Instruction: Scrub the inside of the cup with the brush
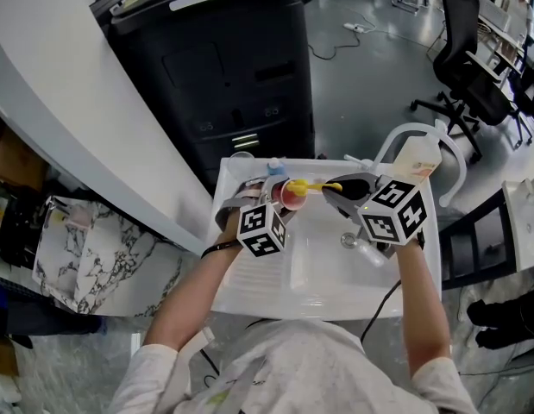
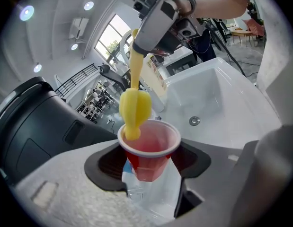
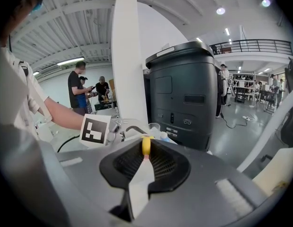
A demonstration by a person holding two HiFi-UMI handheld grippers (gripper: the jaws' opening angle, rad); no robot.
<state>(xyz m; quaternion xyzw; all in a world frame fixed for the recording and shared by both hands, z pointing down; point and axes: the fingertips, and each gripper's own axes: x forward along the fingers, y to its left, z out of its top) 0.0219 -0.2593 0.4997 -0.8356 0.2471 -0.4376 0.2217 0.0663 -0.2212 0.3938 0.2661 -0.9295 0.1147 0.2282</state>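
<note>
Grips a red disposable cup [image 2: 148, 152] in the left gripper [image 2: 148, 170], jaws clamped on its lower sides and its white-rimmed mouth turned toward the brush. Holds it over the white sink [image 1: 327, 270], whose basin contains only a round drain [image 2: 195, 121]. Pinches the yellow brush [image 2: 134, 108] by its handle in the right gripper [image 3: 145, 161], jaws closed tight on it. Rests the brush's rounded head on the cup's rim, tip dipped just inside the pinkish interior. Backs onto a black bin [image 1: 215, 67].
</note>
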